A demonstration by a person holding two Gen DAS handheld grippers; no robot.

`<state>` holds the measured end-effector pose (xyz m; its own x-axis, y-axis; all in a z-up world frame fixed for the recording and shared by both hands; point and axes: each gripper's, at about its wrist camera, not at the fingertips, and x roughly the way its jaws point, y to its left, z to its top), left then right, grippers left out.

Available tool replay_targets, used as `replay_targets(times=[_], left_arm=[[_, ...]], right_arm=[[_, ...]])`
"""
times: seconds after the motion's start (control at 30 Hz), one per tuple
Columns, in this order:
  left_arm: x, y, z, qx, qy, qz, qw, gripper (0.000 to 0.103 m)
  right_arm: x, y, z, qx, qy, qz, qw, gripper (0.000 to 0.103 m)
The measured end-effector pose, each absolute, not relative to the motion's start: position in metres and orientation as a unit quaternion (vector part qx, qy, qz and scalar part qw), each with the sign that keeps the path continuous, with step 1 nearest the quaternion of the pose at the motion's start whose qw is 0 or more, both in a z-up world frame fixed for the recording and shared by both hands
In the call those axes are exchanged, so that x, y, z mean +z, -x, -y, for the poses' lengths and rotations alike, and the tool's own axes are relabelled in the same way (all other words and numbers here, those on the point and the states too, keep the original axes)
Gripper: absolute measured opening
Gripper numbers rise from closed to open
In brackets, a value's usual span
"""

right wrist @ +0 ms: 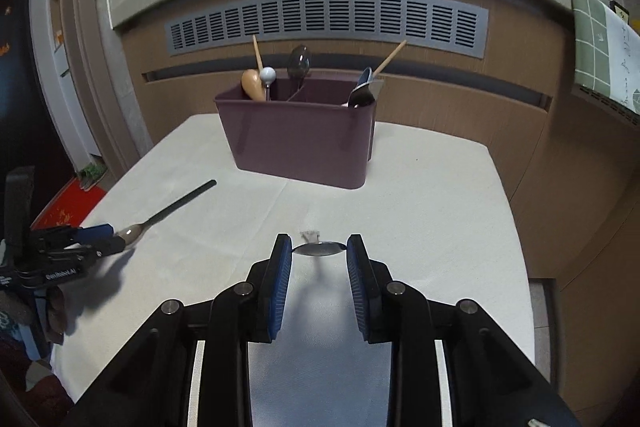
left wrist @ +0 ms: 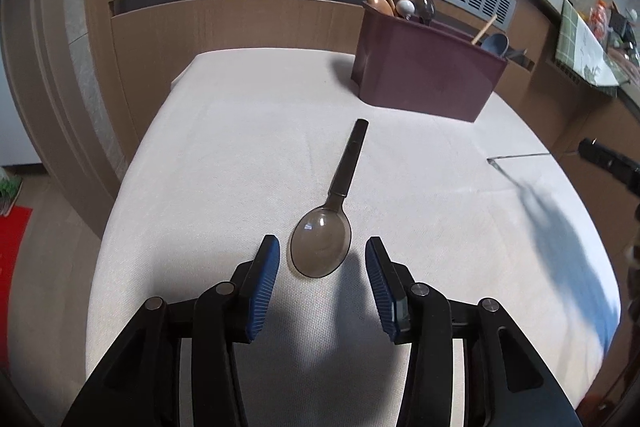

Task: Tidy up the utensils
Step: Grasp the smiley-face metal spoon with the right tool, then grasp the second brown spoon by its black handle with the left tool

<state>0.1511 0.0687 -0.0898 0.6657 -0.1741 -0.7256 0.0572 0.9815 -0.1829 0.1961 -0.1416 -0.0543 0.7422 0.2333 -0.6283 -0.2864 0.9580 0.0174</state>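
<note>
A smoky translucent plastic spoon [left wrist: 326,227] lies on the white table, bowl towards me, handle pointing away. My left gripper [left wrist: 323,254] is open, its blue pads either side of the bowl, not touching; it also shows in the right wrist view [right wrist: 102,237]. My right gripper [right wrist: 319,247] is shut on a metal spoon [right wrist: 320,249], held across between the pads above the table. A maroon utensil caddy [right wrist: 304,143] stands at the back, holding several spoons and wooden sticks. In the left wrist view the caddy [left wrist: 424,75] is at the far right.
The table [right wrist: 420,207] is covered by a white cloth and backs onto a brown cabinet with a grey vent [right wrist: 328,19]. The floor and a red mat [left wrist: 12,247] lie to the left. The right gripper's body [left wrist: 608,159] shows at the right edge.
</note>
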Motion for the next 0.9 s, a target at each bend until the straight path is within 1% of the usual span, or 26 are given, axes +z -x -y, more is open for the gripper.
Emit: replay_targets(times=[0.2, 0.33, 0.43, 0.53, 0.63, 0.7, 0.77, 0.8, 0.83, 0.9], left_arm=[[-0.096, -0.164, -0.063, -0.061, 0.055, -0.426, 0.901, 0.047], [-0.098, -0.172, -0.056, -0.046, 0.030, -0.430, 0.901, 0.047], [-0.098, -0.175, -0.056, -0.032, 0.033, -0.430, 0.902, 0.046], [-0.097, -0.176, -0.058, -0.020, 0.041, -0.427, 0.903, 0.036], [-0.085, -0.168, -0.064, -0.023, 0.065, -0.400, 0.914, 0.036], [-0.068, -0.159, -0.065, -0.022, 0.067, -0.367, 0.928, 0.036], [-0.051, -0.152, -0.066, -0.024, 0.068, -0.340, 0.937, 0.033], [-0.038, -0.147, -0.066, -0.026, 0.066, -0.323, 0.944, 0.030], [-0.030, -0.145, -0.065, -0.026, 0.064, -0.312, 0.947, 0.014], [-0.012, -0.142, -0.063, -0.030, 0.060, -0.293, 0.954, 0.013]], right_arm=[[-0.053, -0.191, 0.138, 0.148, 0.038, -0.328, 0.932, 0.026], [-0.055, -0.192, 0.138, 0.149, 0.036, -0.326, 0.933, 0.026], [-0.056, -0.192, 0.140, 0.147, 0.032, -0.325, 0.934, 0.026], [-0.055, -0.190, 0.143, 0.143, 0.029, -0.322, 0.935, 0.026], [-0.048, -0.184, 0.145, 0.141, 0.029, -0.312, 0.939, 0.026], [-0.042, -0.181, 0.146, 0.140, 0.030, -0.304, 0.942, 0.026], [-0.035, -0.178, 0.147, 0.140, 0.030, -0.294, 0.945, 0.026], [-0.031, -0.177, 0.146, 0.140, 0.031, -0.289, 0.947, 0.026], [-0.026, -0.175, 0.145, 0.141, 0.032, -0.283, 0.948, 0.026], [-0.018, -0.174, 0.143, 0.144, 0.033, -0.273, 0.951, 0.026]])
